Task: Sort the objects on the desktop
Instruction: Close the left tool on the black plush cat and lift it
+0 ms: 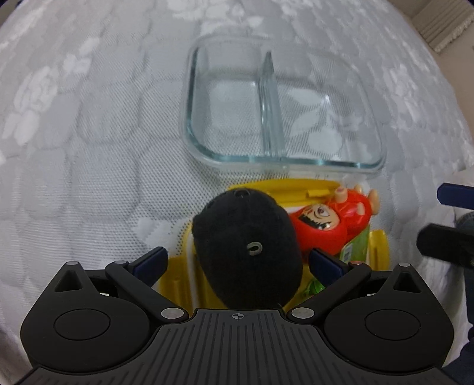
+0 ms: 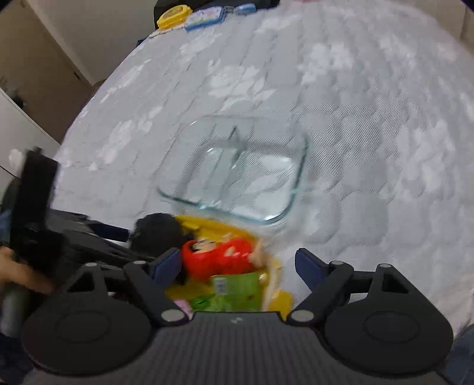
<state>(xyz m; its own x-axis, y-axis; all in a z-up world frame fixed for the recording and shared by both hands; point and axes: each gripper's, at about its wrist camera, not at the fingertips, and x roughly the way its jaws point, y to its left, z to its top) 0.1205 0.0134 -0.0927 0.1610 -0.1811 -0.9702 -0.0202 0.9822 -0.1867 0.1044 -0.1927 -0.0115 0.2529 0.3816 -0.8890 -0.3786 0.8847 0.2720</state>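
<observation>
A black fuzzy oval object [image 1: 247,248] lies in a yellow tray [image 1: 281,189] between the fingers of my left gripper [image 1: 237,260], which is open around it without touching. A red toy figure [image 1: 328,219] and a green packet [image 1: 354,247] lie beside it in the tray. An empty two-compartment glass dish [image 1: 281,103] stands just beyond the tray. In the right wrist view my right gripper [image 2: 238,265] is open above the red toy [image 2: 220,256] and green packet [image 2: 234,291]; the black object [image 2: 157,234], tray [image 2: 207,223] and dish [image 2: 237,168] show too.
Everything rests on a white floral bedspread [image 1: 89,118]. The other gripper's fingers [image 1: 444,219] show at the right edge of the left wrist view. Small yellow and blue containers [image 2: 189,13] sit at the far edge.
</observation>
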